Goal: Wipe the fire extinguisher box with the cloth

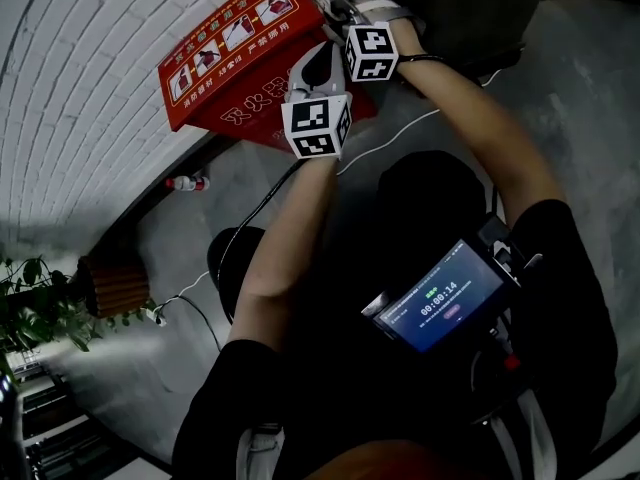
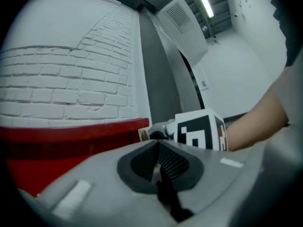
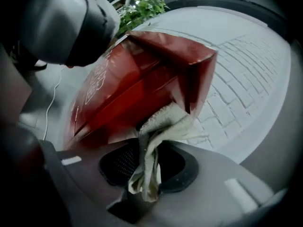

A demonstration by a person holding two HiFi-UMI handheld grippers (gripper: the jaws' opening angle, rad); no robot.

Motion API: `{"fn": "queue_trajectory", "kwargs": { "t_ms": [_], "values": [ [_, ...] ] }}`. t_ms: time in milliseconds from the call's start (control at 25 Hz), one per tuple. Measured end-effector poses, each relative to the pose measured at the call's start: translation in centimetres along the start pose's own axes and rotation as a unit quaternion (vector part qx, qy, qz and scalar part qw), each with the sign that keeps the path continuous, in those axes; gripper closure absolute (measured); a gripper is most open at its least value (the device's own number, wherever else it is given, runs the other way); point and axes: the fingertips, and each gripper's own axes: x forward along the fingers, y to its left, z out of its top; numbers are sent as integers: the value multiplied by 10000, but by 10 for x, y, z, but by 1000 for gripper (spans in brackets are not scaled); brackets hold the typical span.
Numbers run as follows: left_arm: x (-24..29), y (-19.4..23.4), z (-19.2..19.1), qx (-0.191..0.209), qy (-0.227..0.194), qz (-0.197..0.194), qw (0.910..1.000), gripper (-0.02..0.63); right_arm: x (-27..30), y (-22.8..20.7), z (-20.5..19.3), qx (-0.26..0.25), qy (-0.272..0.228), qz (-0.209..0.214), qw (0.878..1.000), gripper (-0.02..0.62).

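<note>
the fire extinguisher box (image 1: 232,63) is red and stands on the grey floor (image 1: 580,78) at the foot of the white brick wall (image 1: 80,78), its printed lid facing up toward the head view. in the right gripper view the box (image 3: 132,84) fills the middle of the picture, one red corner jutting out just above the fingers.

the right gripper (image 3: 144,176) has its fingers pinched on the cloth (image 3: 163,126), a pale, crumpled rag. a tail of it hangs down between the pads, and the bunched part rises to touch the box under that corner. in the head view the right gripper (image 1: 345,13) sits at the box's far end, with its marker cube just behind it.

the left gripper (image 2: 158,167) has its fingers pressed together with nothing between them. it is raised in front of the box's red edge (image 2: 66,138), and its own view does not show whether it touches. in the head view it (image 1: 312,73) is just beside the right gripper, over the box's near side.

a small bottle (image 1: 188,182) lies on the floor by the wall, well apart from the box, and a leafy plant (image 1: 40,313) stands farther along. a lit screen (image 1: 445,298) hangs at the person's chest.
</note>
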Motion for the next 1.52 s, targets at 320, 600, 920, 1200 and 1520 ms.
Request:
{"fn": "queue_trajectory", "kwargs": {
  "t_ms": [320,600,920,1200,1520],
  "values": [
    [9,5,-33,-133,126,214,9996,603,9,12,-2,-401,-224,-64,9989,506],
    [11,10,-70,45,313,283,9991,603,11,25,-11,-692,-51,2,9976,508],
    [8,5,-111,-225,400,294,9985,603,29,97,-43,-1035,215,702,9919,508],
    [16,-7,-154,-422,560,244,9972,603,49,142,-70,-953,281,910,9909,508],
    [26,-10,-203,-421,772,298,9957,603,71,198,-100,-856,360,1204,9884,508]
  ]
}}
